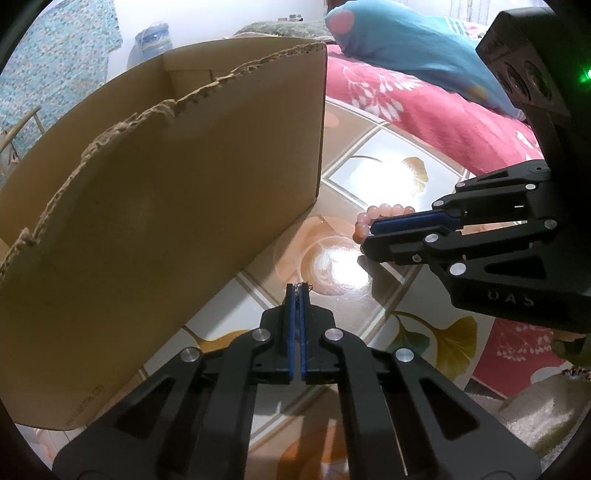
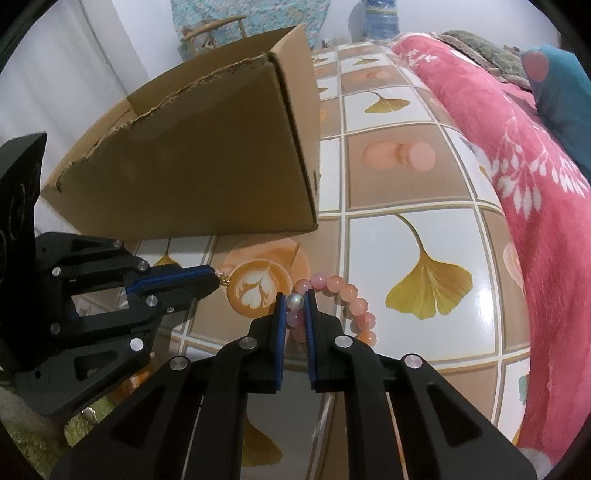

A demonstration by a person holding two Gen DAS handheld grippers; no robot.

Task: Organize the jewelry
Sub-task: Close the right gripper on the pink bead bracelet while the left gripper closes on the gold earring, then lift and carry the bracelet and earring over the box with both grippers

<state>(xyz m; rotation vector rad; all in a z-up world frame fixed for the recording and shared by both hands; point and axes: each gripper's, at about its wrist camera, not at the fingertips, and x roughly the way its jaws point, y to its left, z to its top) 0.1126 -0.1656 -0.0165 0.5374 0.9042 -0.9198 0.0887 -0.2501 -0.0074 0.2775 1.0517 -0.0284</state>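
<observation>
A brown cardboard box with a torn top edge stands open on the tiled table; it also shows in the right wrist view. My left gripper is shut on a small gold and pink jewelry piece, held just above the table in front of the box. My right gripper is shut on a pink bead bracelet, with the rest of the loop hanging out to the right. From the left wrist view the bracelet pokes out past the right gripper.
The table has a glossy tile pattern of ginkgo leaves and coffee cups. A red floral blanket and a blue pillow lie along its right side. A chair stands behind the box.
</observation>
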